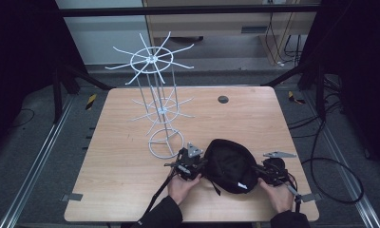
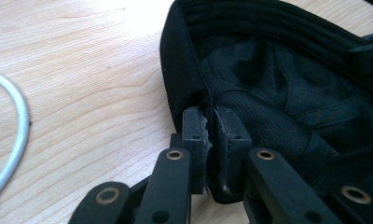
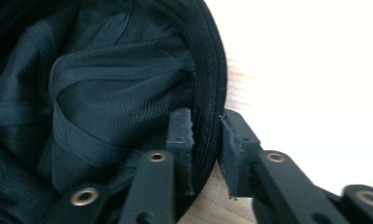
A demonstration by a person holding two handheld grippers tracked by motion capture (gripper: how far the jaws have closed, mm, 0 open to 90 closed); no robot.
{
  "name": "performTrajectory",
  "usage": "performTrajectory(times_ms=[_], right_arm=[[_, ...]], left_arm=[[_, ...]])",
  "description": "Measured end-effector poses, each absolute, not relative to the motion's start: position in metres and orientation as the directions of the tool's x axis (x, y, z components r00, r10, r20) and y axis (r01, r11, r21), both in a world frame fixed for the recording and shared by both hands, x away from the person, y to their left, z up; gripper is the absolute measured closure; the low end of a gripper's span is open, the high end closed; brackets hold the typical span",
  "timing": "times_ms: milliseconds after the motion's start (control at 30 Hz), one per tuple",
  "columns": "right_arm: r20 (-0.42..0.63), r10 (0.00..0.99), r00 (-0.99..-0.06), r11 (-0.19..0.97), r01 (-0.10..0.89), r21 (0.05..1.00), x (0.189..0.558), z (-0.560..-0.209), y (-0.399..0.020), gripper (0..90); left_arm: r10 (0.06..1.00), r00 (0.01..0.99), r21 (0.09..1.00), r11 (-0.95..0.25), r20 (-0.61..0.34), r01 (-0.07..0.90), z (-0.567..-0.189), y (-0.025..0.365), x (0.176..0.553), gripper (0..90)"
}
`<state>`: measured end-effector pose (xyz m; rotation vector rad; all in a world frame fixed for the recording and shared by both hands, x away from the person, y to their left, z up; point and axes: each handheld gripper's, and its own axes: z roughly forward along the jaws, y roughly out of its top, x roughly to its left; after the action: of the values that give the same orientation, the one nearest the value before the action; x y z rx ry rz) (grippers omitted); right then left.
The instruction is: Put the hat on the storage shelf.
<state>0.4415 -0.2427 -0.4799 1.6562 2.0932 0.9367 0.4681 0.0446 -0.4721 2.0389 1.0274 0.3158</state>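
A black hat (image 1: 231,165) is seen lying upside down on the near part of the wooden table (image 1: 121,171), its opening turned upward, between the two grippers. From the high view it reads as a rounded, soft dome with a small white label near its front edge. In the left gripper view the inside is shown: a stitched, ribbed band runs around the rim, and a fine mesh lining is bunched in loose folds below it.

The left gripper (image 2: 211,135) is clamped on the hat's rim, the fabric edge pinched tight between its two pads. The right gripper (image 3: 207,140) is closed on the opposite rim, one jaw inside against the mesh, the other outside, the thick seamed edge caught between them.

Both grippers are held by hands coming in from the near edge. A white wire rack (image 1: 156,95) stands upright just behind the hat, its ring base (image 2: 14,140) resting on the wood.
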Motion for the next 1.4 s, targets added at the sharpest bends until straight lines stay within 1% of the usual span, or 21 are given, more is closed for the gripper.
performTrajectory(times_ms=[33, 133, 200, 333, 367, 433, 600, 633, 667, 700, 767, 800, 933, 1033, 1133, 1167, 1200, 1233, 1300, 1333, 1400], right_arm=[[0.157, 0.947, -0.28, 0.104, 0.73, 0.676, 0.441, -0.477, -0.244, 81.2], [0.154, 0.947, -0.281, 0.096, 0.708, 0.7, 0.439, -0.472, -0.246, 82.4], [0.147, 0.944, -0.297, 0.088, 0.654, 0.751, 0.434, -0.463, -0.248, 83.1], [0.122, 0.925, -0.359, 0.095, 0.531, 0.842, 0.423, -0.447, -0.246, 83.5], [0.122, 0.925, -0.359, 0.095, 0.531, 0.842, 0.423, -0.447, -0.246, 83.5], [0.072, 0.916, -0.395, 0.123, 0.448, 0.885, 0.415, -0.437, -0.242, 83.7], [0.025, 0.902, -0.432, 0.149, 0.364, 0.919, 0.407, -0.429, -0.238, 83.9], [0.005, 0.891, -0.455, 0.163, 0.33, 0.93, 0.404, -0.427, -0.235, 83.9], [0.005, 0.891, -0.455, 0.163, 0.33, 0.93, 0.404, -0.427, -0.235, 83.9], [-0.02, 0.875, -0.483, 0.186, 0.299, 0.936, 0.402, -0.426, -0.233, 83.9], [-0.029, 0.867, -0.498, 0.197, 0.289, 0.937, 0.4, -0.426, -0.231, 83.8], [-0.052, 0.852, -0.521, 0.229, 0.281, 0.932, 0.399, -0.428, -0.227, 83.8], [-0.072, 0.826, -0.559, 0.269, 0.279, 0.922, 0.398, -0.433, -0.221, 83.9], [-0.054, 0.802, -0.595, 0.283, 0.299, 0.911, 0.399, -0.438, -0.216, 84.1], [-0.054, 0.799, -0.599, 0.289, 0.303, 0.908, 0.4, -0.44, -0.214, 84.1], [-0.063, 0.798, -0.599, 0.299, 0.303, 0.905, 0.399, -0.441, -0.213, 84.1], [-0.063, 0.798, -0.599, 0.299, 0.303, 0.905, 0.399, -0.441, -0.213, 84.1], [-0.066, 0.799, -0.597, 0.303, 0.306, 0.903, 0.399, -0.441, -0.213, 84.1], [-0.08, 0.805, -0.588, 0.315, 0.309, 0.897, 0.398, -0.443, -0.212, 84.1], [-0.08, 0.805, -0.588, 0.315, 0.309, 0.897, 0.398, -0.443, -0.212, 84.1], [-0.089, 0.806, -0.585, 0.322, 0.307, 0.896, 0.398, -0.443, -0.212, 84.1]], left_arm=[[0.756, 0.639, 0.759, -0.333, -0.139, 0.56, -0.472, 0.044, 0.468, 82.8], [0.753, 0.643, 0.761, -0.331, -0.143, 0.558, -0.473, 0.043, 0.468, 82.8], [0.75, 0.646, 0.764, -0.333, -0.141, 0.553, -0.473, 0.041, 0.467, 82.8], [0.749, 0.648, 0.781, -0.32, -0.138, 0.536, -0.472, 0.034, 0.47, 82.7], [0.749, 0.648, 0.781, -0.32, -0.138, 0.536, -0.472, 0.034, 0.47, 82.8], [0.75, 0.647, 0.786, -0.314, -0.139, 0.532, -0.471, 0.028, 0.474, 82.8], [0.748, 0.646, 0.79, -0.303, -0.149, 0.533, -0.473, 0.02, 0.481, 82.9], [0.748, 0.645, 0.788, -0.3, -0.155, 0.538, -0.474, 0.018, 0.483, 83.0], [0.746, 0.647, 0.788, -0.301, -0.157, 0.538, -0.475, 0.017, 0.486, 83.0], [0.746, 0.645, 0.788, -0.291, -0.168, 0.543, -0.478, 0.013, 0.491, 83.1], [0.746, 0.641, 0.789, -0.279, -0.181, 0.547, -0.48, 0.01, 0.493, 83.1], [0.744, 0.644, 0.789, -0.283, -0.178, 0.546, -0.482, 0.008, 0.496, 83.1], [0.74, 0.644, 0.783, -0.277, -0.197, 0.557, -0.489, 0.001, 0.502, 82.9], [0.732, 0.653, 0.784, -0.284, -0.195, 0.552, -0.491, 0.002, 0.505, 81.5], [0.721, 0.663, 0.779, -0.295, -0.198, 0.553, -0.491, 0.005, 0.506, 78.7], [0.722, 0.664, 0.782, -0.295, -0.193, 0.549, -0.49, 0.008, 0.506, 73.8], [0.722, 0.664, 0.782, -0.295, -0.193, 0.549, -0.49, 0.008, 0.506, 71.8], [0.719, 0.665, 0.782, -0.29, -0.202, 0.551, -0.489, 0.01, 0.506, 71.8], [0.716, 0.668, 0.779, -0.296, -0.202, 0.553, -0.486, 0.016, 0.503, 62.9], [0.715, 0.67, 0.782, -0.297, -0.198, 0.548, -0.484, 0.018, 0.501, 62.9], [0.716, 0.678, 0.799, -0.306, -0.164, 0.517, -0.478, 0.025, 0.496, 57.7]])
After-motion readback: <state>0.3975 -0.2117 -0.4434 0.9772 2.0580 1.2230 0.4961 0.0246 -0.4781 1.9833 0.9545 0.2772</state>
